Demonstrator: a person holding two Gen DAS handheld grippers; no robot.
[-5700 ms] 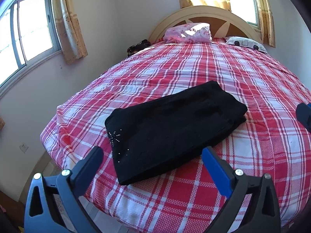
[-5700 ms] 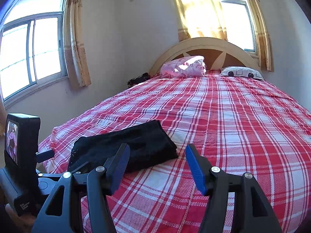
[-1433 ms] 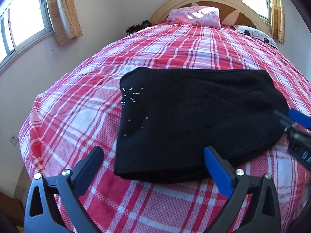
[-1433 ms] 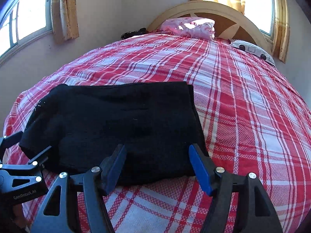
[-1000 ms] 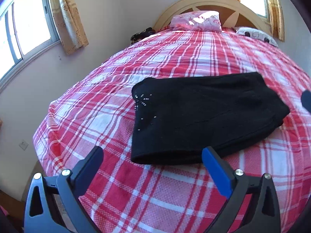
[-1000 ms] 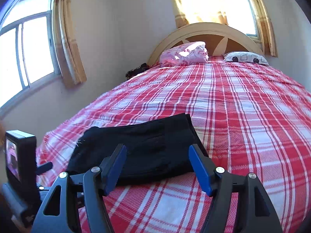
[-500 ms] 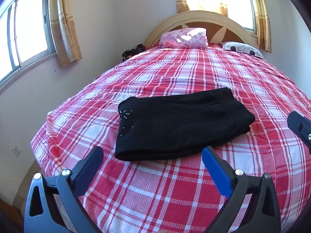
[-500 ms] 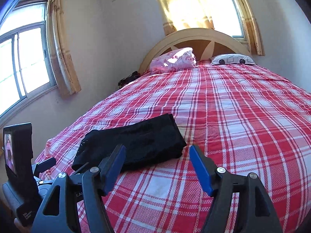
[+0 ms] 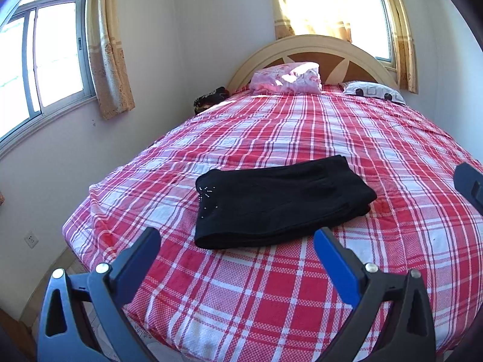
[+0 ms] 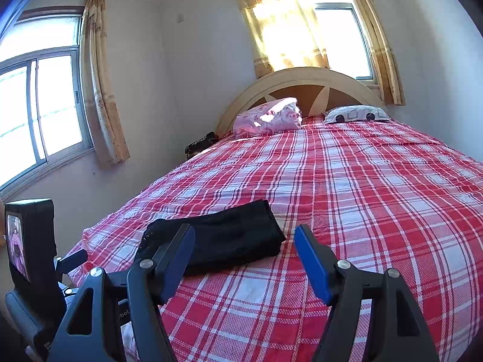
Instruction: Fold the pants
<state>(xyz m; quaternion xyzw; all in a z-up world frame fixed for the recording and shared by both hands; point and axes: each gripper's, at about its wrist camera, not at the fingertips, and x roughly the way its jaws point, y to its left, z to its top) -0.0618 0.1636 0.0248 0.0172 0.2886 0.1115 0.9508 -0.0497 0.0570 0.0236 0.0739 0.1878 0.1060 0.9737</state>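
Observation:
Black pants [image 9: 277,202] lie folded into a flat rectangle on the red plaid bed [image 9: 302,286], near its foot on the left side; small studs mark the left end. They also show in the right wrist view [image 10: 229,238]. My left gripper [image 9: 237,239] is open and empty, held back from the pants above the bed's foot. My right gripper [image 10: 244,235] is open and empty, also apart from the pants, to their right. Its tip shows at the right edge of the left wrist view [image 9: 469,181].
A pink pillow [image 9: 286,78] and a white patterned pillow [image 9: 372,90] lie by the curved headboard [image 9: 311,48]. A dark bundle [image 9: 209,99] sits at the bed's far left corner. Wall and window [image 9: 39,60] stand to the left. The left gripper's camera body [image 10: 30,241] shows at left.
Both grippers have pulled back and up from the pants, which now look smaller and farther away. The folded pants have not moved on the bed.

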